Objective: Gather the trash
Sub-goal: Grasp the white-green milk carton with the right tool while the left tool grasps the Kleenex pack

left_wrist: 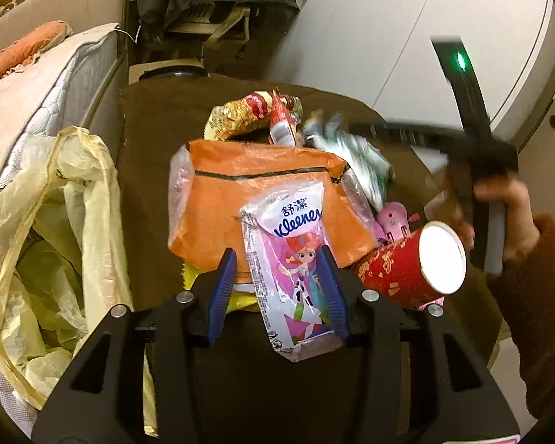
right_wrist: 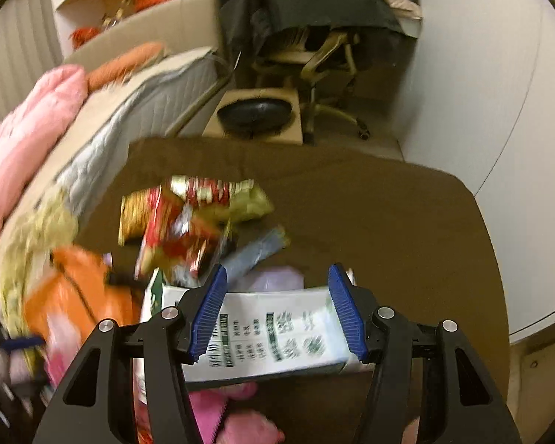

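- Left tongs (left_wrist: 279,277): blue pads clenched on a pink Kleenex tissue packet (left_wrist: 290,259), lifted near the counter's (left_wrist: 148,140) front edge.
- Right tongs (right_wrist: 277,314): pads grasping a white, green-printed carton (right_wrist: 273,336).
- Mid-counter: orange plastic bag (left_wrist: 262,207); red paper cup (left_wrist: 414,266) lying on its side to its right.
- Far side: crumpled snack wrappers (left_wrist: 255,114).
- Off the left edge: open yellowish trash bag (left_wrist: 55,222).

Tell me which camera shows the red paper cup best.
The left wrist view. There the red paper cup lies on its side at the right of the trash pile, sharp, with its white mouth facing the camera. The right wrist view is motion-blurred and shows no cup I can make out.
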Demonstrator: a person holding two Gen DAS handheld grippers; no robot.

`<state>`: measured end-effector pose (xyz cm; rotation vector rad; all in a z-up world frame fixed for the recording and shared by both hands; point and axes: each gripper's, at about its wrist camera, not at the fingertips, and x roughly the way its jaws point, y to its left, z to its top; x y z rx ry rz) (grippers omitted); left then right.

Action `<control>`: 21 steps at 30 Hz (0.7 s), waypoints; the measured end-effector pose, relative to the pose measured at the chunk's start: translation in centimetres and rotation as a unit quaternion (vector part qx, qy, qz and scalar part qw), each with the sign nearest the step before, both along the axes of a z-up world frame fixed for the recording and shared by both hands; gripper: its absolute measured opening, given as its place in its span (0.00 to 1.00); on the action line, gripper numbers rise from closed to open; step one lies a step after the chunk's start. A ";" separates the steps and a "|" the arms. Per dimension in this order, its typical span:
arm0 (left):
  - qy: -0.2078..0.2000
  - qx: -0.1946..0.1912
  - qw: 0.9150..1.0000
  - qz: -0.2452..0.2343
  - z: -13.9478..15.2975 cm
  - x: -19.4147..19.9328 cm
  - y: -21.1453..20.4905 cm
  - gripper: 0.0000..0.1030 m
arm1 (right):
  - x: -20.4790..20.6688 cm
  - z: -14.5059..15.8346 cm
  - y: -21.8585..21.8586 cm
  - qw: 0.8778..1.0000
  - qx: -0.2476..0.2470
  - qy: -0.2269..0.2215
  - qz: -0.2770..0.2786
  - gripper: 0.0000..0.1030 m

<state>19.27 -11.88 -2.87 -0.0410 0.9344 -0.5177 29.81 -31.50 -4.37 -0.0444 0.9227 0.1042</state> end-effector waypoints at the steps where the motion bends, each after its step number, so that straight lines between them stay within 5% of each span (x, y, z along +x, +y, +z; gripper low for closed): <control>1: 0.000 -0.003 1.000 0.002 0.1 0.1 0.2 0.42 | -0.8 -0.4 -0.1 1.000 -0.005 0.003 0.002 0.52; 7: 0.006 -0.008 1.000 -0.005 -0.5 0.2 -0.1 0.42 | -5.6 -0.7 -1.7 0.999 -0.038 -0.003 -0.030 0.52; 10: 0.012 -0.012 1.000 -0.006 -0.9 0.2 -0.2 0.42 | -6.3 0.0 -3.4 0.996 0.039 -0.013 -0.078 0.52; 14: 0.013 -0.014 1.000 -0.005 -0.9 0.1 -0.1 0.42 | -4.9 -1.2 -5.7 0.974 0.159 0.001 -0.163 0.52; 21: 0.011 -0.014 1.000 -0.007 -0.8 0.2 0.4 0.42 | -1.8 -5.3 -6.9 0.942 0.255 0.040 -0.215 0.55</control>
